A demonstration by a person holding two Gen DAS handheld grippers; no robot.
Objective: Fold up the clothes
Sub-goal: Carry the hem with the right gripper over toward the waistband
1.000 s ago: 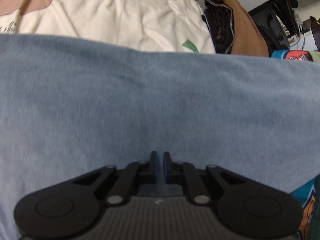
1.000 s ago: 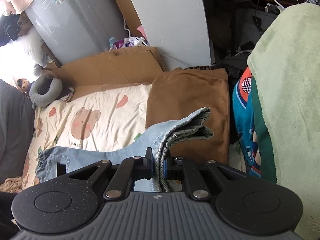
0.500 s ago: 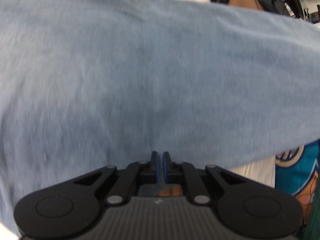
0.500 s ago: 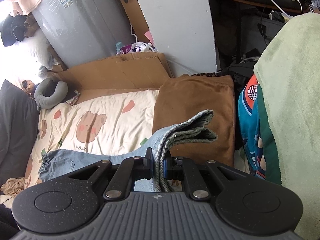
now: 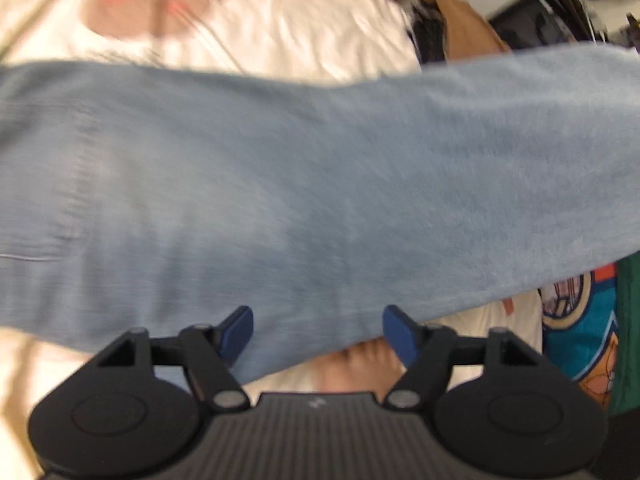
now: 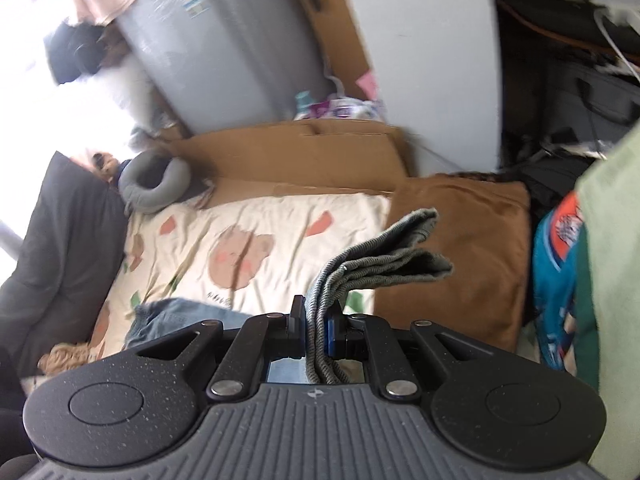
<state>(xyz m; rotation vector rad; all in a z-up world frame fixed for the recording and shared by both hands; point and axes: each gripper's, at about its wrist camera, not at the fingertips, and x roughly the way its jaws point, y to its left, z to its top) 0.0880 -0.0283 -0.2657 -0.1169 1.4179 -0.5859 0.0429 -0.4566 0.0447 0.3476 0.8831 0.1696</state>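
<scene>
Jeans (image 5: 320,184) hang stretched above the bed (image 6: 256,232): the right hand-held gripper (image 6: 316,322) clamps the stacked hems to keep them aligned, while the left hand-held gripper (image 5: 318,330) is opening, its jaws apart off the denim.

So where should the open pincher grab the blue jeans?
Probably the near edge of the jeans, where the denim hangs just ahead of the left gripper. Its jaws are opening and touch no cloth. Come straight forward so that loose edge slides between the pads. The right gripper already pinches the bunched layers at the other end.
</scene>
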